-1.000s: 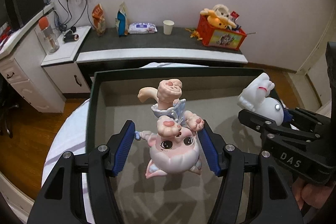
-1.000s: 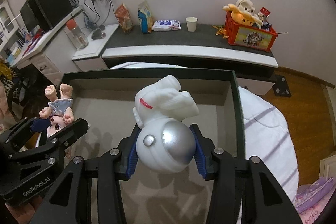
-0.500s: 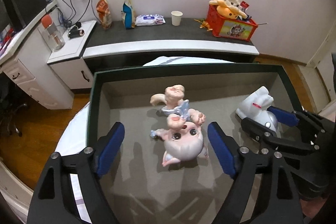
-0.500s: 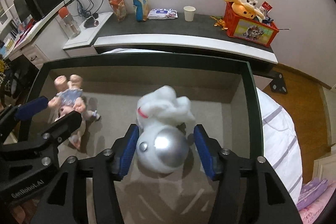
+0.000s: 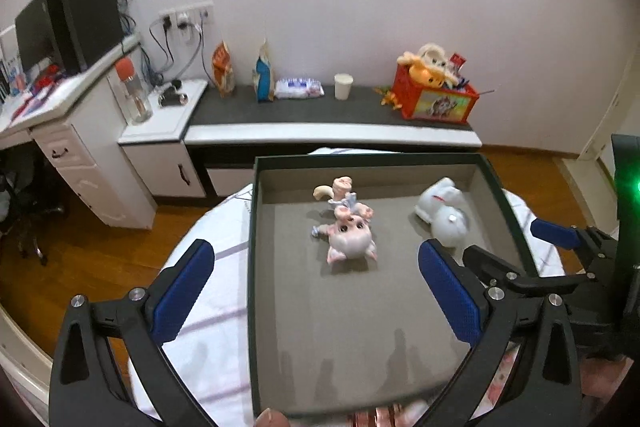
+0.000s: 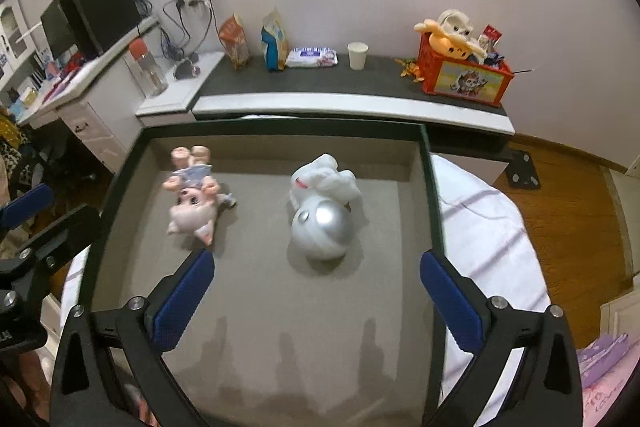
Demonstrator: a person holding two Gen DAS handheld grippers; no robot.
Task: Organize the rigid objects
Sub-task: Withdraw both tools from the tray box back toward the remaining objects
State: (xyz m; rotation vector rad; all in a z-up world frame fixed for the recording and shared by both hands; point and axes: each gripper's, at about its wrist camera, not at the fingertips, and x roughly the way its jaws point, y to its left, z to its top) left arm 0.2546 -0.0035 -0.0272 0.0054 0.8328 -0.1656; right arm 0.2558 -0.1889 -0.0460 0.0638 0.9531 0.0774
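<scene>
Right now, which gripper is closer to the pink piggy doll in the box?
Left. The left gripper hangs open just in front of the pink doll, which lies centered between its fingers. The right gripper faces the silver-helmeted white figure instead, with the doll off to its left.

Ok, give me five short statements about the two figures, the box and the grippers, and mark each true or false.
1. The pink figure lies inside the box. True.
2. The left gripper is clamped on the pink figure. False: it is open and holds nothing.
3. The white and silver figure stands on the cabinet. False: it lies in the box.
4. The right gripper is open. True.
5. The two figures touch. False: they lie apart.
</scene>
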